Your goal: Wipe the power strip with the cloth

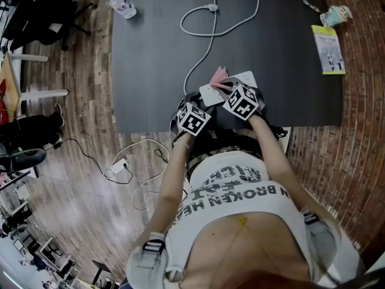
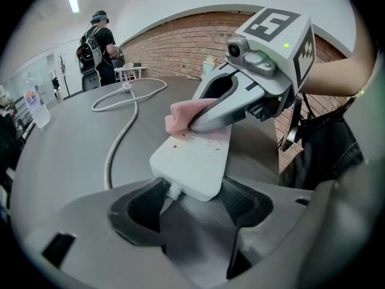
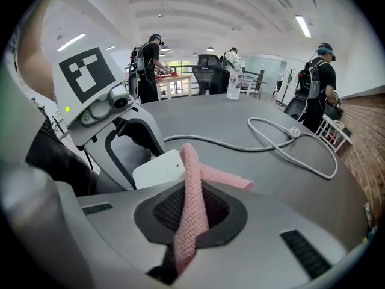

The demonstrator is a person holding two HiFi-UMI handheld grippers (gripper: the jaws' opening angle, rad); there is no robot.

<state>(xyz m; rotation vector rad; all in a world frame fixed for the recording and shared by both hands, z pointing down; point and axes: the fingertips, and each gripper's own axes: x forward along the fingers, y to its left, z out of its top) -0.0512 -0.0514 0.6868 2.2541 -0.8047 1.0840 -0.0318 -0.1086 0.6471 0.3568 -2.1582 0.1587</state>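
Note:
A white power strip (image 2: 195, 155) lies near the front edge of the dark table (image 1: 156, 53); its grey cable (image 1: 201, 56) loops away to a plug (image 1: 212, 7). My left gripper (image 2: 195, 200) is shut on the strip's near end, one pad on each side where the cable leaves. My right gripper (image 3: 191, 212) is shut on a pink cloth (image 3: 194, 185) and holds it down on the strip's top, as the left gripper view shows at the cloth (image 2: 183, 116). In the head view both marker cubes hide most of the strip (image 1: 212, 90).
A water bottle (image 1: 121, 5) lies at the table's far left corner. A booklet (image 1: 328, 49), a small figure (image 1: 335, 15) and a pen (image 1: 311, 6) sit at the far right. People stand in the background. More cable and an adapter (image 1: 118, 166) lie on the wooden floor.

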